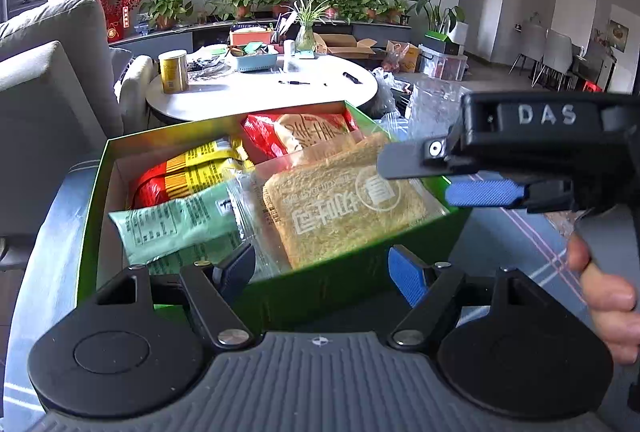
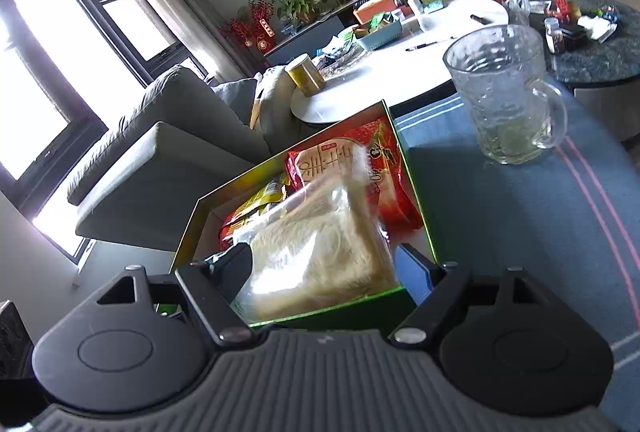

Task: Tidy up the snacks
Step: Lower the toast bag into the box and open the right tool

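Inside the green box (image 1: 352, 280), the bread packet (image 1: 340, 207) looks light, soft and slippery, best taken by its wrapper edge, while both the left gripper (image 1: 320, 272) and the right gripper (image 2: 324, 268) stand released.

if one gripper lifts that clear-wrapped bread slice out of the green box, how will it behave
The bread packet probably weighs little and flexes, since it is one thin slice. Its glossy clear wrap looks slippery, and a hard squeeze would likely crush it.

- A blue cloth (image 2: 500, 232) covers the table.
- A green box (image 2: 416, 191) of snacks sits on it, near left.
- A glass mug (image 2: 504, 91) stands far right.
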Available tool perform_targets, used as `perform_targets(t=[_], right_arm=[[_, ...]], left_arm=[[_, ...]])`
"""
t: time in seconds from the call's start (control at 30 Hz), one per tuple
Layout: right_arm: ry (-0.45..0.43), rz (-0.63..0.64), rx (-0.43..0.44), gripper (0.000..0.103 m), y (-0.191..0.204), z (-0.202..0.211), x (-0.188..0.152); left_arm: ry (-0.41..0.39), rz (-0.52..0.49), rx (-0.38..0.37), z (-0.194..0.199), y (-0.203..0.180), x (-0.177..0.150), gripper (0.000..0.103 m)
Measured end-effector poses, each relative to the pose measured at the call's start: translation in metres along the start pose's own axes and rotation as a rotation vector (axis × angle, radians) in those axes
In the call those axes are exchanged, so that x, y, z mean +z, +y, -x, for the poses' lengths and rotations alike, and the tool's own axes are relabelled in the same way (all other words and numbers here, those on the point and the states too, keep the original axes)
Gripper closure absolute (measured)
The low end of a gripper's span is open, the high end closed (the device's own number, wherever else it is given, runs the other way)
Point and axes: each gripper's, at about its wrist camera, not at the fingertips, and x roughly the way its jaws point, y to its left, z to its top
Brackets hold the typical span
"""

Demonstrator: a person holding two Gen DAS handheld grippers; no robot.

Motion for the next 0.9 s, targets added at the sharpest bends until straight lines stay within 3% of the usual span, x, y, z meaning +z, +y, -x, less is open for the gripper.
perform_targets(t=[0.23, 0.67, 0.9], right_arm=[[0.001, 0.011, 0.005, 0.034, 0.007, 0.020, -0.004], [-0.085, 0.136, 0.009, 0.034, 0.042, 0.079, -0.003], [-0.169, 0.139, -0.009, 0.034, 0.047, 0.117, 0.003]], left_arm=[[-0.043, 0.022, 0.002, 0.029, 0.005, 0.002, 0.032], [-0.159, 0.054, 0.048, 0.108, 0.025, -0.001, 0.028], [-0.168, 0.047, 0.099, 0.143, 0.037, -0.022, 0.027]])
